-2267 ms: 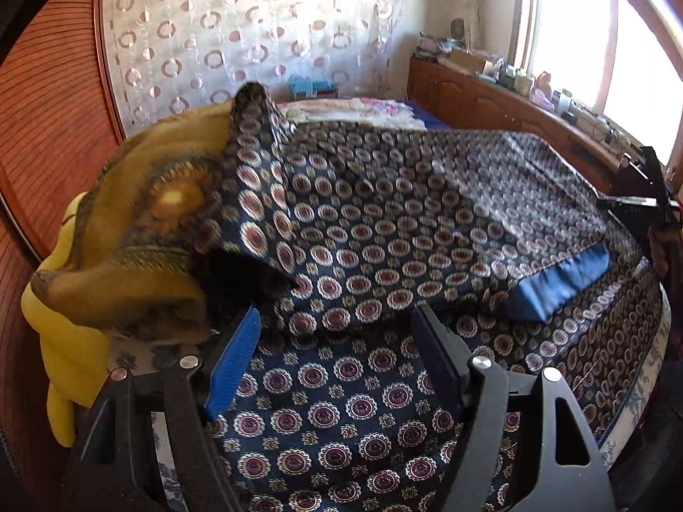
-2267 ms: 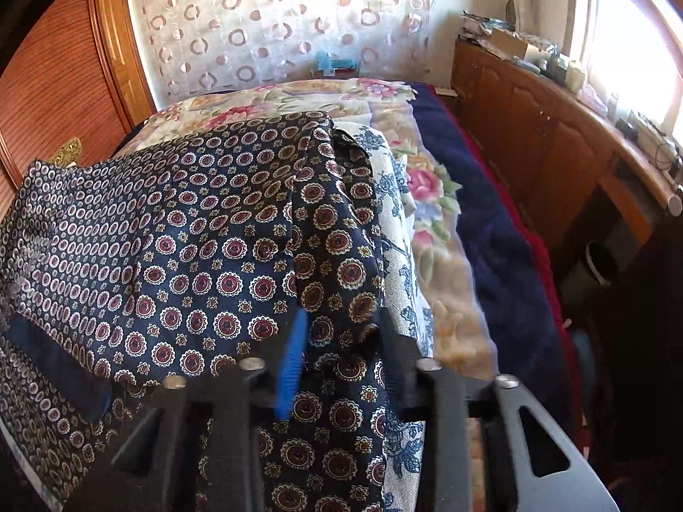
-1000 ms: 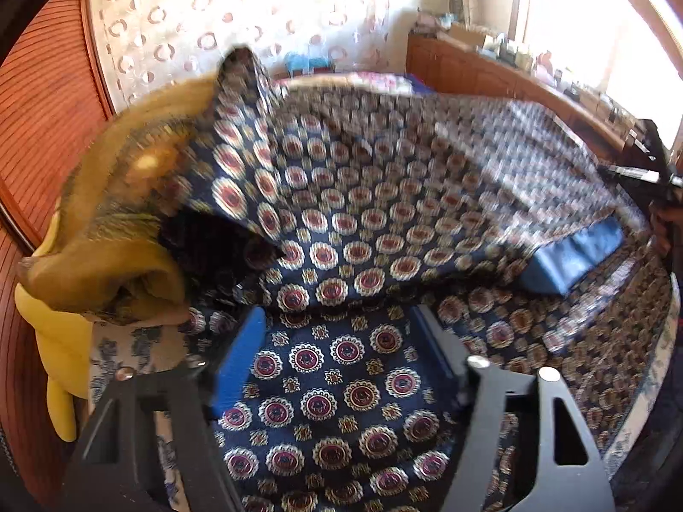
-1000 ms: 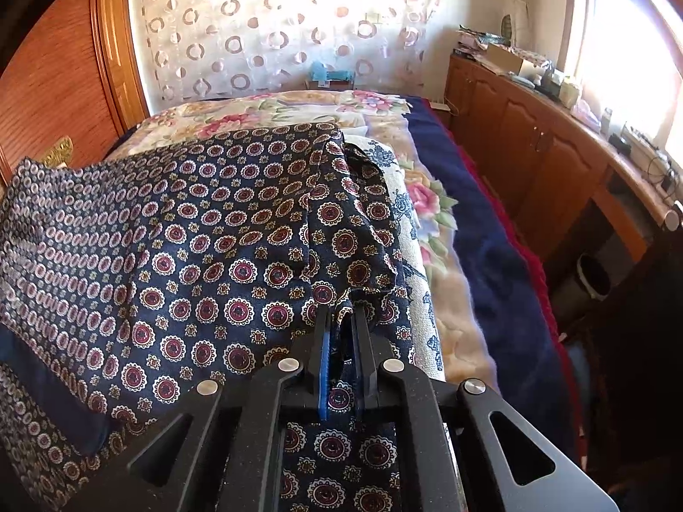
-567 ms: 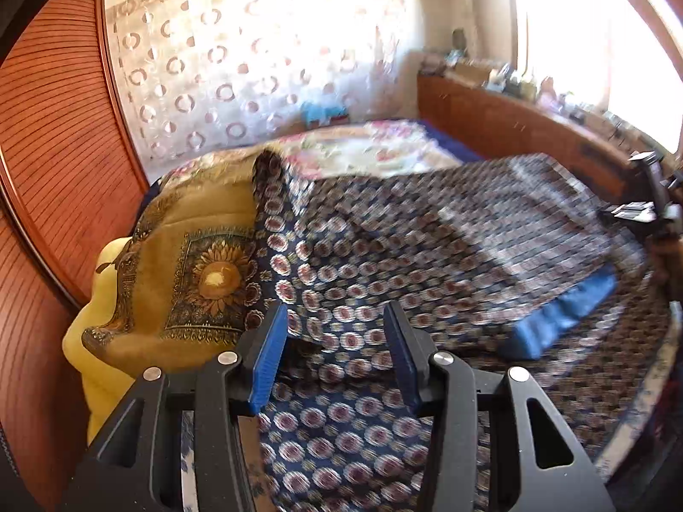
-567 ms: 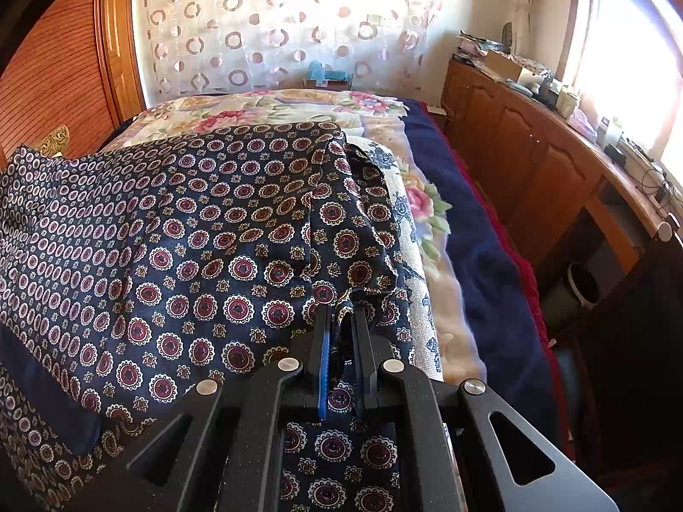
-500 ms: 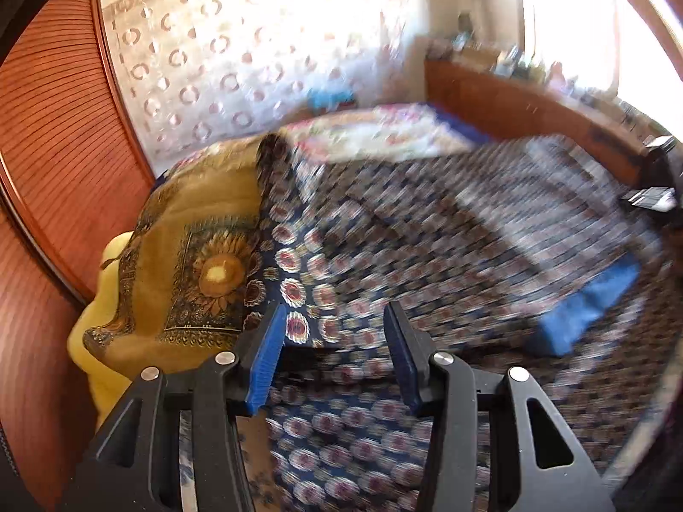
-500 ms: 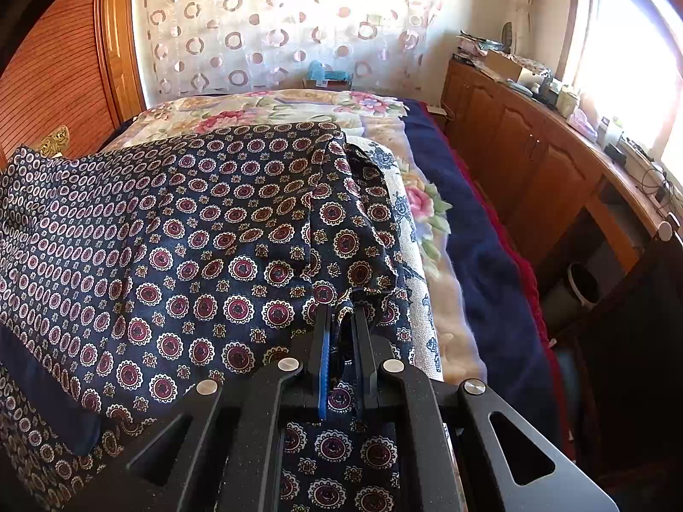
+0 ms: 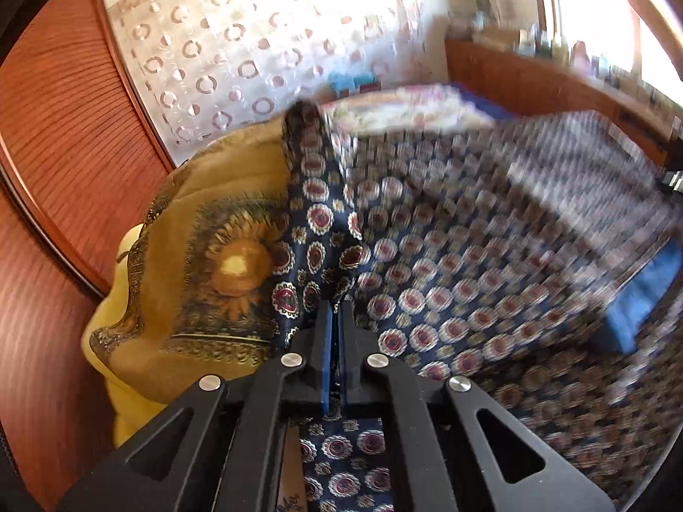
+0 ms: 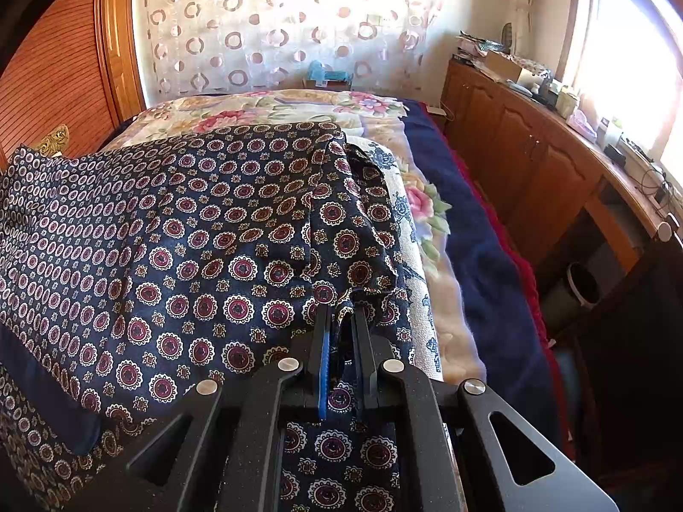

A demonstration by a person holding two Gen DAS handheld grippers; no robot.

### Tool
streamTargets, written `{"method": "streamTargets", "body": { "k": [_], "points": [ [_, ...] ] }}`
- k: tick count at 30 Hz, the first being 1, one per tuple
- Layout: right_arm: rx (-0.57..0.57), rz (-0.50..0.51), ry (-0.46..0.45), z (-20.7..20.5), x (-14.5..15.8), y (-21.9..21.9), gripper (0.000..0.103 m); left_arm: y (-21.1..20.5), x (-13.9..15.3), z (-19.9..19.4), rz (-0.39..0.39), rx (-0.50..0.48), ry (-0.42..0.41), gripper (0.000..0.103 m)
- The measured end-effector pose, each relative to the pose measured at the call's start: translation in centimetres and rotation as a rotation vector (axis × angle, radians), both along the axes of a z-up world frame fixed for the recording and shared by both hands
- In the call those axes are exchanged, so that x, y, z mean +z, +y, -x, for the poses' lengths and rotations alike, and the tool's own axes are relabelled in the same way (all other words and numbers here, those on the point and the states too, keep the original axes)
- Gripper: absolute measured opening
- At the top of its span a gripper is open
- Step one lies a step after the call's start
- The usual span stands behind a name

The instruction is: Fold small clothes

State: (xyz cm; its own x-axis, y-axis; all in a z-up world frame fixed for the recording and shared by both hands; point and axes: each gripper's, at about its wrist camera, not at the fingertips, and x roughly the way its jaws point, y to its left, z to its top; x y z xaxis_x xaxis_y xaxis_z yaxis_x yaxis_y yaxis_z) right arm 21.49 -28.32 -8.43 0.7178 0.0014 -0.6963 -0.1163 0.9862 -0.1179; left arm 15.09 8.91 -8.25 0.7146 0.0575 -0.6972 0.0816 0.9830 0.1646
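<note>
Navy medallion-print silky cloth [image 10: 205, 230] drapes in soft folds over our bed [image 10: 478, 256]; our left tool [image 9: 335, 311], earlier wide open, now pinches it, like our right tool [image 10: 341, 320].

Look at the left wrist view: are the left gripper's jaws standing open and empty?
No, the left gripper has its jaws shut on a fold of the navy patterned cloth, beside the yellow sunflower cloth.
</note>
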Motion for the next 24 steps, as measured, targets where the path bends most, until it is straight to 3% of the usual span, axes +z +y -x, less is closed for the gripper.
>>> {"method": "streamTargets", "body": {
  "k": [7,16,21,24],
  "points": [
    [0.067,-0.073,0.011,0.1,0.4,-0.1,0.001,0.5,4.5,3.2,0.21,-0.052,-0.099,0.003],
    [0.124,-0.103,-0.099,4.3,4.6,-0.9,0.001,0.7,6.1,5.2,0.261,-0.074,-0.153,0.003],
    [0.143,-0.114,-0.127,6.9,6.3,-2.5,0.001,1.6,5.0,6.1,0.296,-0.073,-0.139,0.003],
    [0.145,-0.121,-0.116,8.3,5.7,-3.3,0.001,2.2,3.8,7.1,0.328,-0.061,-0.124,0.003]
  ]
}}
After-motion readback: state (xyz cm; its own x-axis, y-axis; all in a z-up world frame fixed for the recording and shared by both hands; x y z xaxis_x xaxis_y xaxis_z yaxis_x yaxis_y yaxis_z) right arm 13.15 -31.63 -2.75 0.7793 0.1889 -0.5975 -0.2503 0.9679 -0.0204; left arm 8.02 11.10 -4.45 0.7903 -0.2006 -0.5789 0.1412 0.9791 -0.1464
